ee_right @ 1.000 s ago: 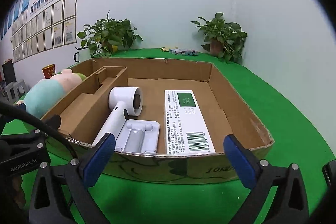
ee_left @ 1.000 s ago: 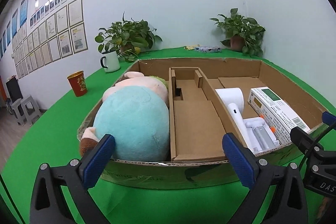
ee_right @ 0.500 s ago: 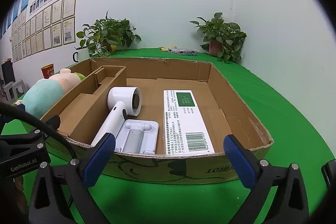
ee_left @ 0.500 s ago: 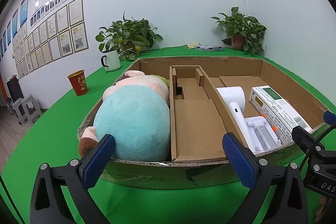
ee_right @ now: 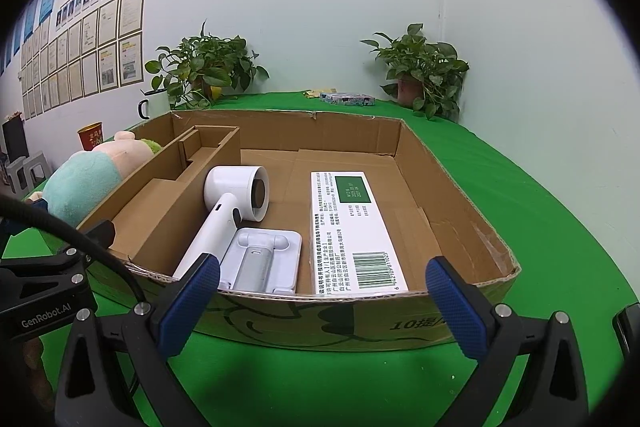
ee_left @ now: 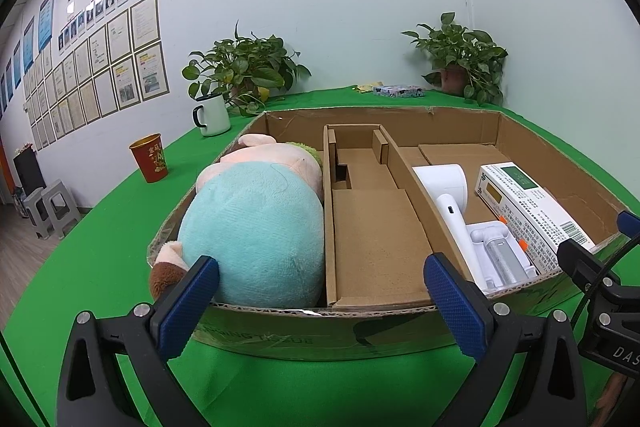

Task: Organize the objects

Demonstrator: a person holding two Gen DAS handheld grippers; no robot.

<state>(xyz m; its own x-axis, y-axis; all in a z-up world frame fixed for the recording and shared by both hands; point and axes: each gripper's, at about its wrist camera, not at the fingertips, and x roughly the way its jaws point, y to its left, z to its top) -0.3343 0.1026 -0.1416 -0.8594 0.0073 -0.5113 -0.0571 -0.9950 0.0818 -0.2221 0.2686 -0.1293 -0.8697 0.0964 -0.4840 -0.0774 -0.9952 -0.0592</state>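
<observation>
Both claws spread, cardboard box right bay roomy

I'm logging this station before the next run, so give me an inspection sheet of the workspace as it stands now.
Surface: green table cover, bare in front of the box.
Job's things: cardboard box with plush toy in its left bay; middle insert empty; hair dryer, white stand and white carton in its right bay.
Clutter: red cup, white mug, small packet near the back wall.
Grippers: left gripper and right gripper open, holding nothing.
Cables: black cable by the left gripper.
Surroundings: two potted plants, framed papers, stools.
</observation>
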